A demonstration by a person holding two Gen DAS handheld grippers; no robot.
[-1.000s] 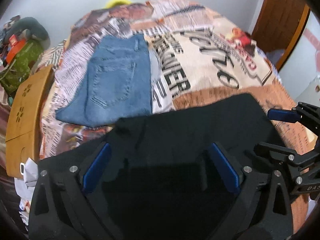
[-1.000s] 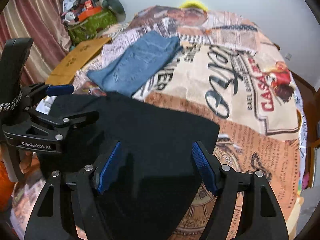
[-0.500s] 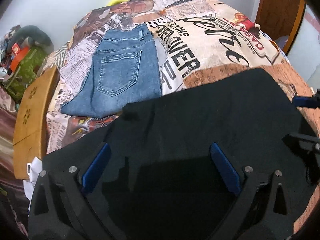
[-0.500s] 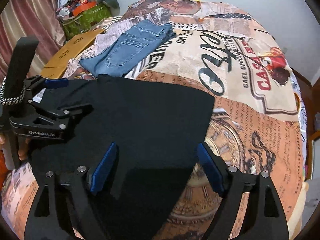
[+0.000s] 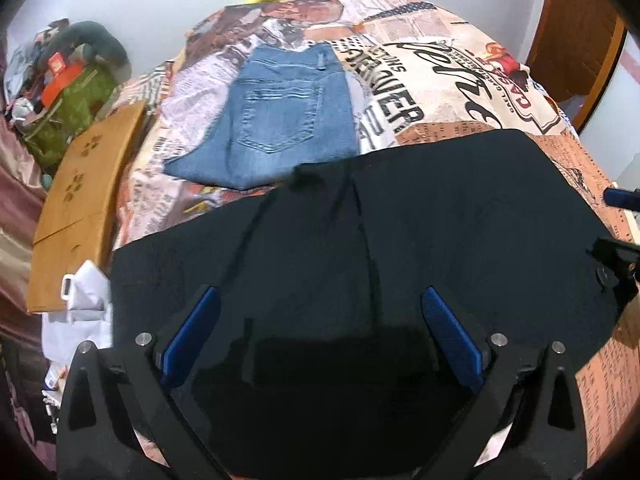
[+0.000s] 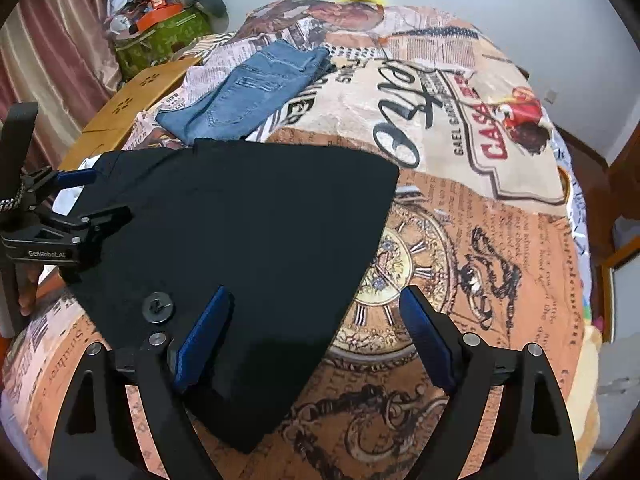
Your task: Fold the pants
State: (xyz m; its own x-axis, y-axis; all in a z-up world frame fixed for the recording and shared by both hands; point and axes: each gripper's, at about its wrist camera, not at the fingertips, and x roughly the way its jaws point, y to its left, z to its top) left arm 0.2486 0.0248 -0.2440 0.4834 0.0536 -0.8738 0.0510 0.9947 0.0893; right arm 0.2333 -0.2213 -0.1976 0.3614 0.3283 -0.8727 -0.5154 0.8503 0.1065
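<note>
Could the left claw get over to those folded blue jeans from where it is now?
Probably yes. The left claw is open and holds nothing, above the black pants. The blue jeans lie just beyond them on the bedspread, with nothing standing between.

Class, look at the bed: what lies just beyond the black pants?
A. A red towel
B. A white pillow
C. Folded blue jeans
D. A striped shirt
C: folded blue jeans lie on the printed bedspread just past the far edge of the black pants.
</note>
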